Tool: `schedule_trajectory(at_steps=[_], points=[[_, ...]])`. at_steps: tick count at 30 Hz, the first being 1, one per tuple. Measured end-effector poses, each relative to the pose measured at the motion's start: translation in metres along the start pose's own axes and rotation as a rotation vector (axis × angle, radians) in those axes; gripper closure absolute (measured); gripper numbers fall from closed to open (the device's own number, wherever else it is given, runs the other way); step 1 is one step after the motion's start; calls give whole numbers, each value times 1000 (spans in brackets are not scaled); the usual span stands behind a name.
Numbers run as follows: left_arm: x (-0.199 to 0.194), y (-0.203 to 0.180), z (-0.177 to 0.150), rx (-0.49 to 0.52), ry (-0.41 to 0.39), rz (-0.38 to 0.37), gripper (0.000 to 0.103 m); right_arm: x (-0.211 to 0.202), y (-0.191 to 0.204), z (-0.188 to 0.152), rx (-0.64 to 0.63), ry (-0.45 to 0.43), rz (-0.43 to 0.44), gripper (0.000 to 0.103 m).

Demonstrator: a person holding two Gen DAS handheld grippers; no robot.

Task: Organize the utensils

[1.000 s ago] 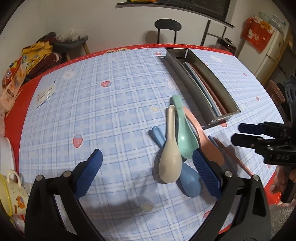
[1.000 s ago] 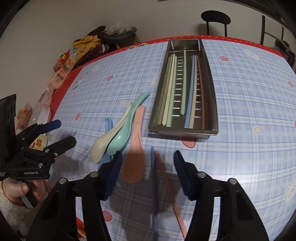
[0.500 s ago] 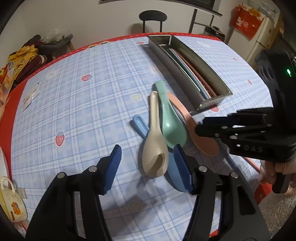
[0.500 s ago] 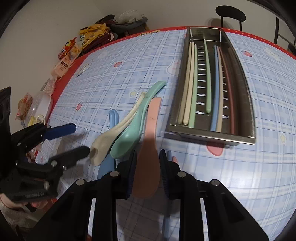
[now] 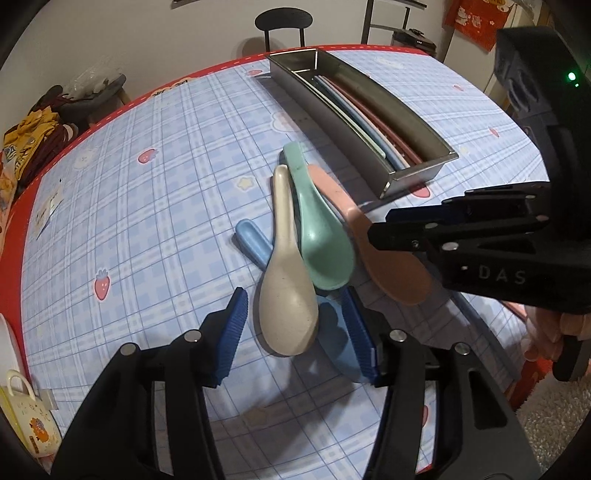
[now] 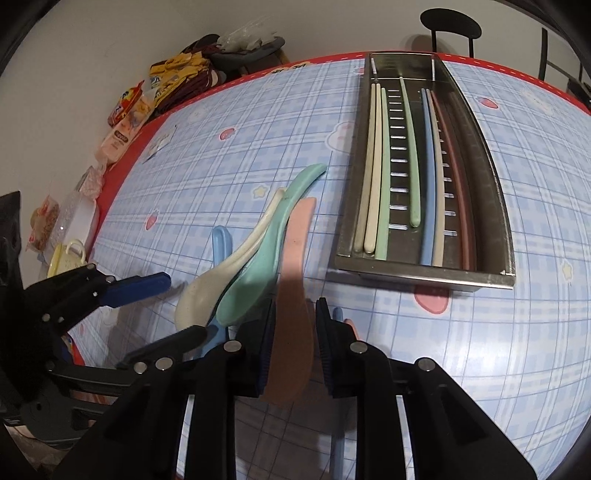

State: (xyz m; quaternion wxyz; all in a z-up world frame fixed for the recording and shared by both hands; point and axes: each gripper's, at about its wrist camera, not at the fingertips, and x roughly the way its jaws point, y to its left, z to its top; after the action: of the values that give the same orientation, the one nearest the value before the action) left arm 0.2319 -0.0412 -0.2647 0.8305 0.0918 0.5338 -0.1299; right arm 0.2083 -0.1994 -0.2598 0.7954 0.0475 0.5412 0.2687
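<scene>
Several soup spoons lie in a pile: beige spoon, green spoon, pink spoon, and a blue spoon under them. My left gripper is partly closed, its blue pads on either side of the beige spoon's bowl. My right gripper is shut on the pink spoon's bowl. The steel tray holds several chopsticks; it also shows in the left wrist view.
A blue and a pink chopstick lie on the cloth under my right gripper. A yellow mug stands at the near left edge. Snack bags lie at the far left. A black chair stands behind the table.
Both grippers moved in to the spoon pile. My right gripper closed on the pink spoon's bowl. My left gripper narrowed around the beige spoon.
</scene>
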Motion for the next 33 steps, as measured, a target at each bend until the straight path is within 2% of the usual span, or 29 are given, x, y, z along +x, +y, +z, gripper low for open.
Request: schedule_trajectory(at_steps=[3,5,8,9,11,16,20,21,23,26,33], points=[[4,-1,0,4,12,7,50,2,-1,-2,-6,11,-5,81],[7,0,1,3,26,12,59,4,0,-3,-13,18,-9,81],[11,5,1,-19,43,7,67,7,1,-4,-19,29,-8,86],[11,7,0,-29,46,0,68,8,2,-5,-22,33,-12,88],[10,12,-1,-51,49,-15,77,10,3,-7,-27,43,-14,91],[7,27,-3,-127,49,-80,85,11,1,-10,-22,50,-19,95],[9,40,-3,-211,60,-130,84,10,0,-10,-17,51,-18,96],[9,41,-2,-218,62,-140,81,10,0,-10,-17,51,-18,96],[8,38,0,-205,59,-131,66,10,0,-10,-14,52,-16,96],[5,25,4,-128,53,-82,57,8,-3,-11,-10,53,-13,96],[15,-10,6,114,82,88,58,6,-4,-11,-9,53,-11,96]])
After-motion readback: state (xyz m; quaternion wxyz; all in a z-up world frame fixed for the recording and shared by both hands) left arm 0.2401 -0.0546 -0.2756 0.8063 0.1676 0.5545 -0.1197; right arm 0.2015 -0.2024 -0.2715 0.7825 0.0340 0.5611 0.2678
